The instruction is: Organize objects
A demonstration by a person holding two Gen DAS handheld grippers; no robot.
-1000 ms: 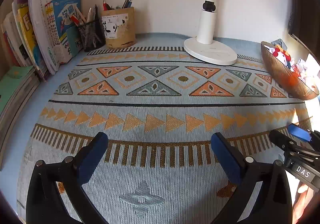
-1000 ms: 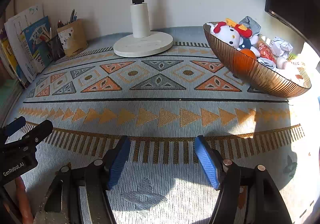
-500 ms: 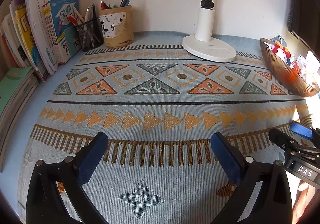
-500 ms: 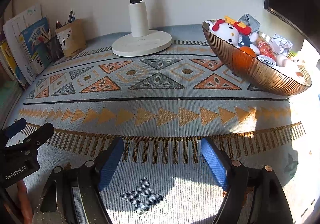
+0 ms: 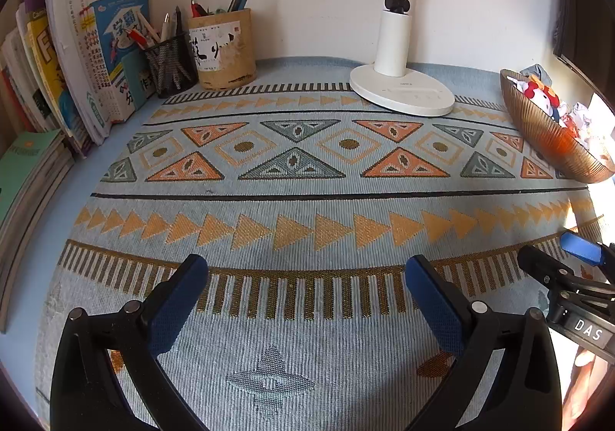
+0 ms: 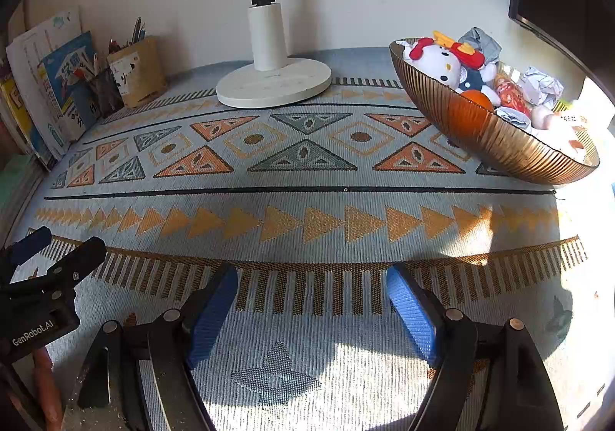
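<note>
My left gripper [image 5: 305, 277] is open and empty, low over the patterned cloth [image 5: 307, 208]. My right gripper [image 6: 311, 288] is also open and empty over the cloth [image 6: 307, 200]; it shows at the right edge of the left wrist view [image 5: 569, 258]. The left gripper shows at the left edge of the right wrist view [image 6: 50, 250]. A copper bowl [image 6: 480, 131] at the right holds a white plush toy [image 6: 438, 65], crumpled paper [image 6: 542, 81] and other small items. The bowl also shows in the left wrist view [image 5: 549, 135].
A white lamp base [image 5: 401, 94] stands at the back, also in the right wrist view [image 6: 275, 87]. A tan pen cup [image 5: 223, 46] and a black mesh pen holder [image 5: 171, 64] stand back left. Upright books [image 5: 77, 58] and a flat stack [image 5: 27, 169] line the left side.
Both grippers have drawn back slightly and tilted; the scene sits a little farther away. The right gripper's jaws have opened wider. Nothing on the table has moved.
</note>
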